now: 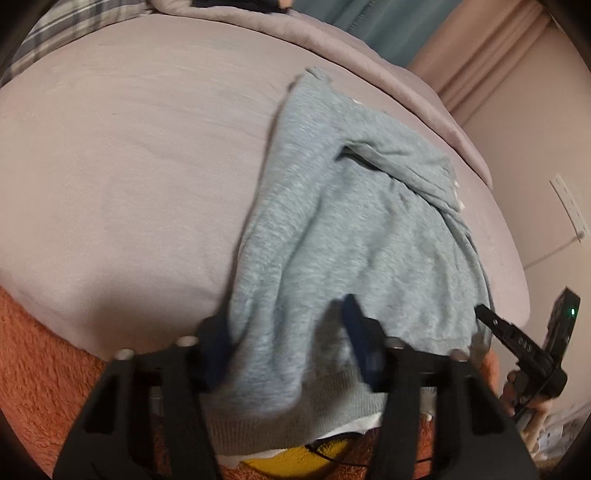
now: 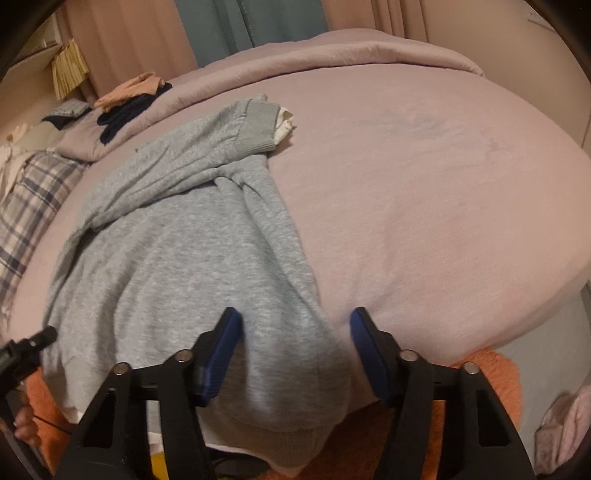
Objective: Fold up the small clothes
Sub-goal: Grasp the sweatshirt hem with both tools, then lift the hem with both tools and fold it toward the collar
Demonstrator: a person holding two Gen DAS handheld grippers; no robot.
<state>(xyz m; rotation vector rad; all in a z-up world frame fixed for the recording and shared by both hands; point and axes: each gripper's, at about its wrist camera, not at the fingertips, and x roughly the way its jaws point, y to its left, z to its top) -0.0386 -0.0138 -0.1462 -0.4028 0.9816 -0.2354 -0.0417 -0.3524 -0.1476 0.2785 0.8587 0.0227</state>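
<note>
- Left wrist view: showing the grey sweatshirt (image 1: 332,229) lying on the pinkish bed cover (image 1: 129,166), hem side hanging over the near edge, one sleeve (image 1: 402,162) crossing the chest.
- Right wrist view: showing the same sweatshirt (image 2: 177,240), its ribbed cuff (image 2: 258,127) resting far up near the duvet ridge, a white inner layer peeking out beside it.
- Judging the step: probably taking both lower corners of the hem, for lifting and folding the body upward; fold itself not yet made.
- Left gripper (image 1: 284,328): jaws standing wide apart, a bunched fold of the hem sitting between the blue pads, cloth touching the left pad; not pinching yet, as far as visible.
- Right gripper (image 2: 295,350): jaws also wide, a hanging lump of fabric filling the gap, seeming to touch the left pad; right pad apart from cloth.
- Next move, as a judgement: closing both jaws on the hem layers, then carrying them together toward the collar, keeping the crossed sleeve flat.
- Further out: orange fluffy blanket (image 2: 480,376) under the bed edge, checked cloth (image 2: 33,192) at the left, small clothes pile (image 2: 129,99) far behind, teal curtain (image 2: 229,26).
</note>
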